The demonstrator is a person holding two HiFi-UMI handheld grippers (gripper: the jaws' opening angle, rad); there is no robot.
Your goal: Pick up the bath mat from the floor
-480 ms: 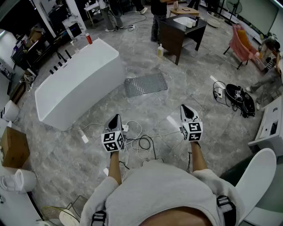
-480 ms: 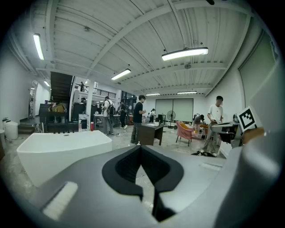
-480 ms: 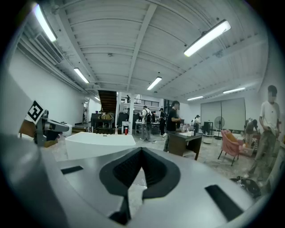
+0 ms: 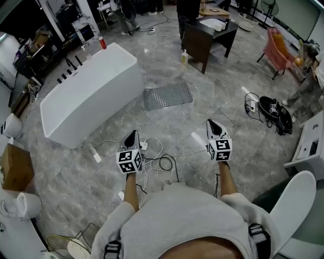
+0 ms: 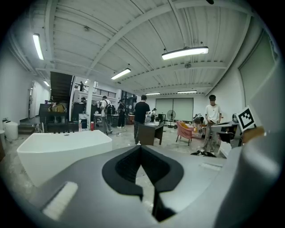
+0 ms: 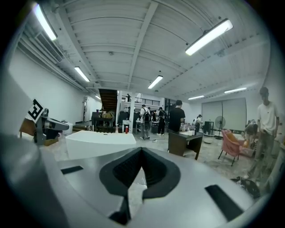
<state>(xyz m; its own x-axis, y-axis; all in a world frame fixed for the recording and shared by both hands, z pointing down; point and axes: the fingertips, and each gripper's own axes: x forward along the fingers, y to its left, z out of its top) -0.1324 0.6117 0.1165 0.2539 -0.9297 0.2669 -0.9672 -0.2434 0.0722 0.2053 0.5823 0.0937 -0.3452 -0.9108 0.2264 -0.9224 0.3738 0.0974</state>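
Ahead, bath mat [image 4: 167,96] lies flat beside bathtub [image 4: 88,93]; both claws closed.

Head view: a standing person [image 4: 188,12] beside the dark table [image 4: 195,43] is cut off at the top edge, another person [image 4: 304,91] by the right edge. Shelf clutter [image 4: 38,40] upper left is too small to identify.

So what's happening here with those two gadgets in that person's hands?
A person holds a gripper in each hand, out over the floor. The left gripper and right gripper are both shut and empty. The grey bath mat lies flat on the floor ahead, beside the white bathtub, untouched.
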